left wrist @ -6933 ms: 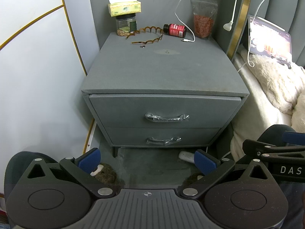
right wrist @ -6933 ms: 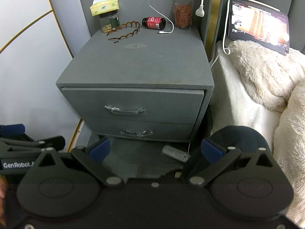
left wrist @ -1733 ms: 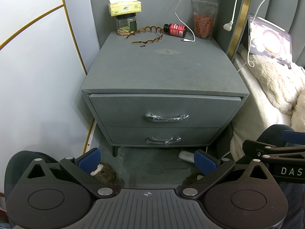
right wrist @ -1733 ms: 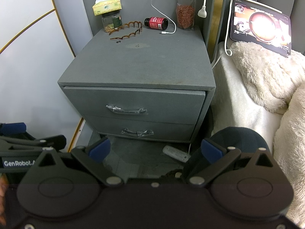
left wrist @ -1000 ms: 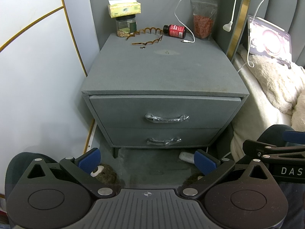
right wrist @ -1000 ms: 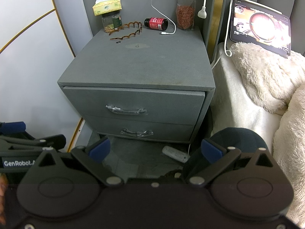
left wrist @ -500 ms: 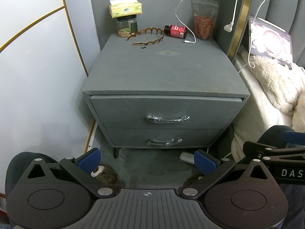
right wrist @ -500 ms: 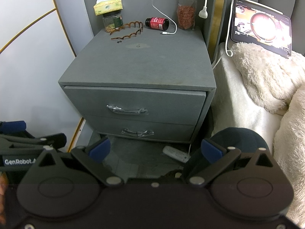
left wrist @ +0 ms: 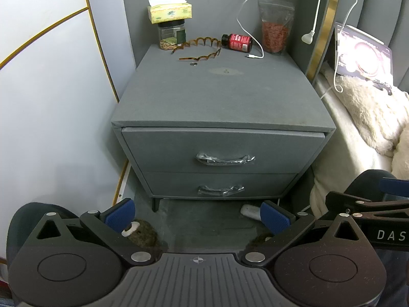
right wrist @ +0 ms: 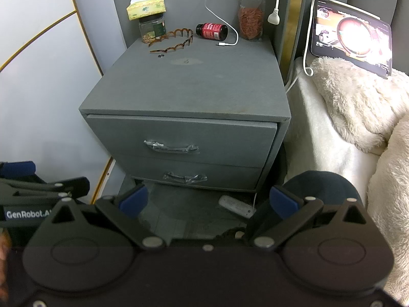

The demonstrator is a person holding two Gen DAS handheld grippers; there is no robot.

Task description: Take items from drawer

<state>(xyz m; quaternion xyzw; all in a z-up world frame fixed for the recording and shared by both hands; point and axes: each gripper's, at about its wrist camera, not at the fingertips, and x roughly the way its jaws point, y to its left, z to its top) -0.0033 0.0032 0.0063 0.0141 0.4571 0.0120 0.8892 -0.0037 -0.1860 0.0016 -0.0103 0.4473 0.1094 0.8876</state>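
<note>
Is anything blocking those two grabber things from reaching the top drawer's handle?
Nothing visible does. The top drawer of the grey fabric nightstand is shut, its plastic-wrapped metal handle exposed. The left gripper and right gripper hang in front with jaws open, only bare floor between.

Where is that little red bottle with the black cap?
The red bottle with the black cap lies on its side at the back of the grey nightstand, between the wavy brown headband and the pouch of red bits.
</note>
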